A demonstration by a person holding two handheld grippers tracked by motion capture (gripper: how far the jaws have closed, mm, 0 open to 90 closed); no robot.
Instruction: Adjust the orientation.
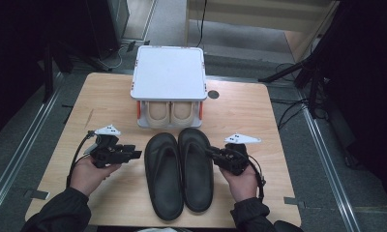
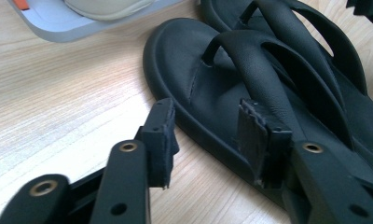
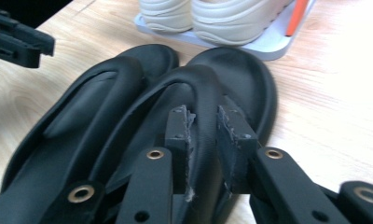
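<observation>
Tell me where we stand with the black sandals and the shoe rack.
Done: a beige pair already sits on the rack's lower shelf. In hand: the right gripper is closed on the right sandal's strap; the left gripper is open beside the left sandal. Left: both sandals are on the table.

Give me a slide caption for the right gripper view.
Right tool closed on the strap of a black sandal, beige shoes on a rack behind.

Rack: grey two-tier plastic shoe rack with flat white top [image 1: 168, 72] and orange side posts, well beyond the fingers, at the table's far edge.
Shoes: pair of cream rounded-toe shoes [image 1: 170, 112] on the rack's lower shelf, toes facing the fingers.
Table: light wooden tabletop [image 1: 240, 116], beneath the fingers.
Grommet: dark round cable hole [image 1: 213, 94], just right of the rack.
</observation>
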